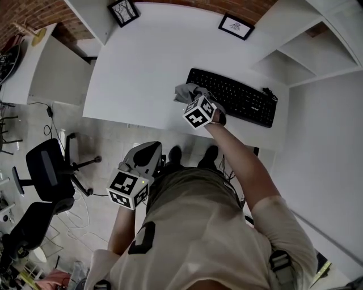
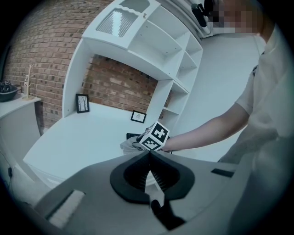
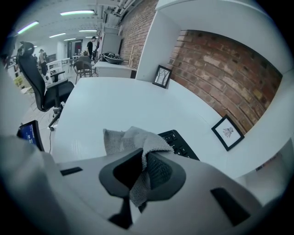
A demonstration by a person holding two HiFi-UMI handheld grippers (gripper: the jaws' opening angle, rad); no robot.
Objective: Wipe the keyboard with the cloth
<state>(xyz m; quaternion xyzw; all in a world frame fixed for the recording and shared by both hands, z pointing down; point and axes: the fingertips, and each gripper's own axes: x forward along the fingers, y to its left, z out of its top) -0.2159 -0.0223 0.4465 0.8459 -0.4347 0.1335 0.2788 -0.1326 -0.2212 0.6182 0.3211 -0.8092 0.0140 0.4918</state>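
Observation:
A black keyboard (image 1: 238, 97) lies on the right half of the white desk (image 1: 142, 62). My right gripper (image 1: 191, 97) is shut on a grey cloth (image 1: 184, 92), held over the keyboard's left end. In the right gripper view the cloth (image 3: 133, 142) bunches out between the jaws, with the keyboard's (image 3: 177, 143) corner just beyond. My left gripper (image 1: 148, 152) hangs below the desk's front edge, near the person's body, jaws shut and empty. Its own view shows the closed left gripper (image 2: 149, 155) pointing toward the right gripper's marker cube (image 2: 153, 137).
Two small framed pictures (image 1: 123, 11) (image 1: 236, 26) stand at the back of the desk. White shelves (image 1: 317, 45) rise at the right. A black office chair (image 1: 51, 170) stands on the floor at the left. A keyboard cable (image 1: 267, 92) runs off the right end.

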